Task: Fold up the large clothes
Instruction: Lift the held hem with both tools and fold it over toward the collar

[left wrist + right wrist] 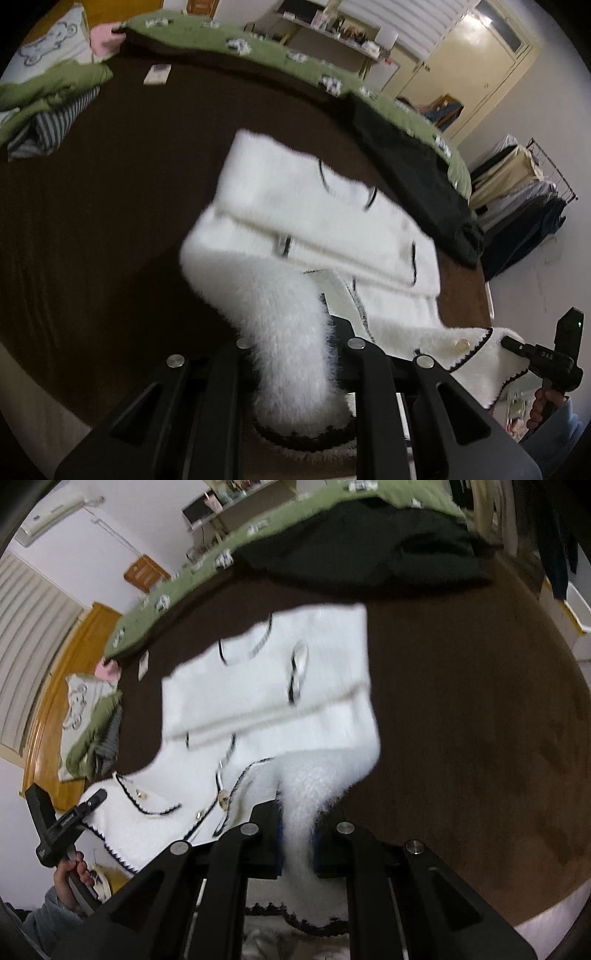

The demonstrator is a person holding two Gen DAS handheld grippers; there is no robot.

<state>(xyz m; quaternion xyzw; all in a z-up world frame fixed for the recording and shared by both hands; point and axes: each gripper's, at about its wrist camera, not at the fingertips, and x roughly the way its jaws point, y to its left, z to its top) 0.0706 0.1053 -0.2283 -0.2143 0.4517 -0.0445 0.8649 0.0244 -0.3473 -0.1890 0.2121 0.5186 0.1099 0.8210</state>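
Note:
A fluffy white cardigan with black trim (325,221) lies on the dark brown bedspread (110,221); it also shows in the right wrist view (266,686). My left gripper (293,354) is shut on one white sleeve (284,325), whose dark-trimmed cuff hangs back toward the camera. My right gripper (297,834) is shut on the other sleeve (314,782). Each gripper is seen from the other camera at the cardigan's near edge: the right one (517,345) and the left one (94,799).
A black garment (417,177) lies beyond the cardigan, also in the right wrist view (369,542). A green quilt (258,48) runs along the far bed edge. Striped cloth and pillows (48,122) sit at the far left. A clothes rack (532,192) stands right of the bed.

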